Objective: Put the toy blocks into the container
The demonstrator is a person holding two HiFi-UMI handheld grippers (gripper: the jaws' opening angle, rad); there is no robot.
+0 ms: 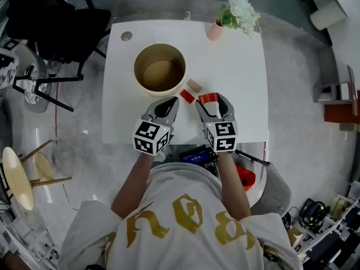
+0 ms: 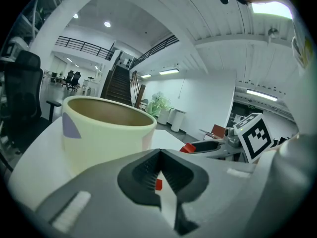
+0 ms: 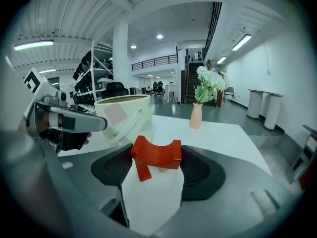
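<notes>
A round cream container [image 1: 159, 69] stands on the white table [image 1: 236, 66]. Just off its near right side lie a small red block [image 1: 187, 96] and a beige block [image 1: 194, 85]. My right gripper [image 1: 209, 102] is shut on a red arch-shaped block [image 1: 208, 98], which sits between the pads [image 3: 198, 170] in the right gripper view as the arch block [image 3: 156, 152]. My left gripper [image 1: 169, 103] is shut and holds nothing, its tips near the container's near rim. In the left gripper view the container [image 2: 106, 133] fills the left, and the small red block [image 2: 158, 184] shows through the slit between the jaws.
A pink vase with white flowers [image 1: 216, 30] stands at the table's far edge, right of the container. A black office chair [image 1: 53, 21] and a wooden stool [image 1: 19, 176] are off the table's left side. The person's body is at the near edge.
</notes>
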